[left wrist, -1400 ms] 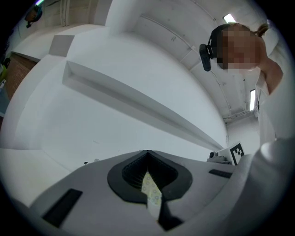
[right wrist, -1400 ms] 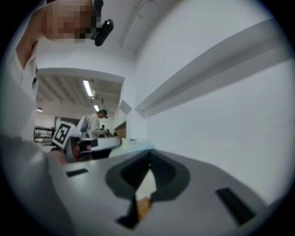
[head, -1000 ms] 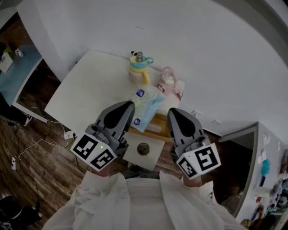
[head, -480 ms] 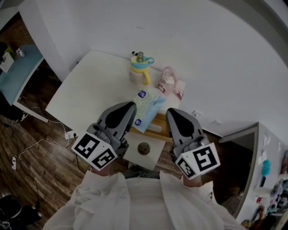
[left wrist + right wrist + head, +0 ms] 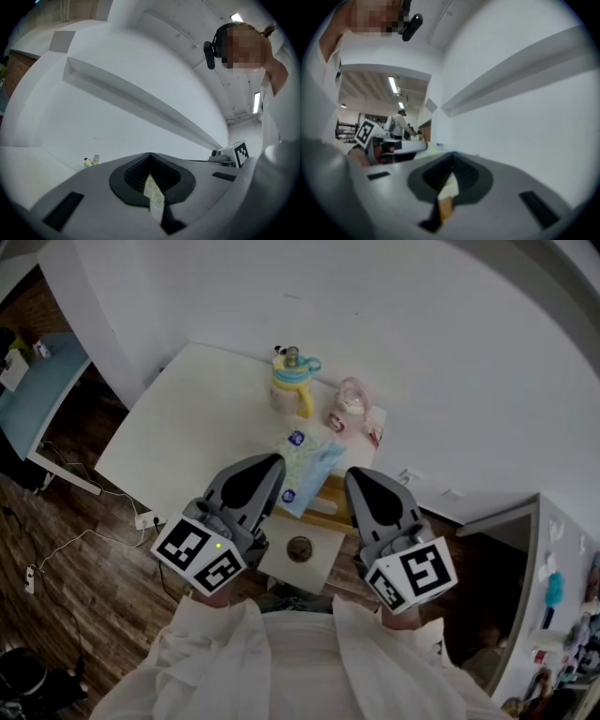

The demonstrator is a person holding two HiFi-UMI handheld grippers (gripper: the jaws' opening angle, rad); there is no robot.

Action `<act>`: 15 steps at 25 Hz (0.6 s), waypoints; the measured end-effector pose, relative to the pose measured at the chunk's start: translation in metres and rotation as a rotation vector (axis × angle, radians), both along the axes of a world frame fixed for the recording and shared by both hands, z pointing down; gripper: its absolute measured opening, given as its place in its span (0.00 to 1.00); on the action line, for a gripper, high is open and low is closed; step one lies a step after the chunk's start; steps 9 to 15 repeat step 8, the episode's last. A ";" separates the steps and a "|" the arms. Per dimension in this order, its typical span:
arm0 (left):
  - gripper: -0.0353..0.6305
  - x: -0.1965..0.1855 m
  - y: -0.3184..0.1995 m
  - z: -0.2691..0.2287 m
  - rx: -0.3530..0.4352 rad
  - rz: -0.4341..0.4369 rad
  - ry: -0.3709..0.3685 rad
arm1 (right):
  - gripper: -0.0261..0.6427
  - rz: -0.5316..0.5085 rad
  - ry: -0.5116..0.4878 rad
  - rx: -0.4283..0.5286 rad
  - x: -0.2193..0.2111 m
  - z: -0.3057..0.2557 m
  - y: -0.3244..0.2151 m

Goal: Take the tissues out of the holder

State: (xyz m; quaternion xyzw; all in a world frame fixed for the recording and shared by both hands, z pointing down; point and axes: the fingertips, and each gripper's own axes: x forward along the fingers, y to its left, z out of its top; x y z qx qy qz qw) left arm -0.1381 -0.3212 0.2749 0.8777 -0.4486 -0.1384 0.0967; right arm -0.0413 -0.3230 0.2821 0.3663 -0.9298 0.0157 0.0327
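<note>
Little has moved since a second ago: my right gripper (image 5: 361, 479) has crept slightly toward the left of the frame, and my left gripper (image 5: 267, 465) has barely shifted.

Across the top and right of the head view, the white wall (image 5: 422, 343) closes in right behind the table (image 5: 192, 418). The table's left half is bare, and its near edge drops to wood floor (image 5: 84, 559) at lower left, so the free room is on that side.

My left gripper's jaws are clamped on a patterned edge of the tissue pack (image 5: 307, 457), which stands tilted in the middle of the frame between both grippers. My right gripper's jaws are pinched on a pale, tan edge of the wooden holder (image 5: 336, 495) just under the pack. Beyond them, toward the top, stand a yellow and blue cup (image 5: 292, 382) and a pink container (image 5: 349, 409).
</note>
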 end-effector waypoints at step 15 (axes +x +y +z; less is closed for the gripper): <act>0.07 0.001 -0.003 0.002 -0.006 0.009 -0.004 | 0.06 0.013 -0.006 -0.003 0.003 0.002 -0.002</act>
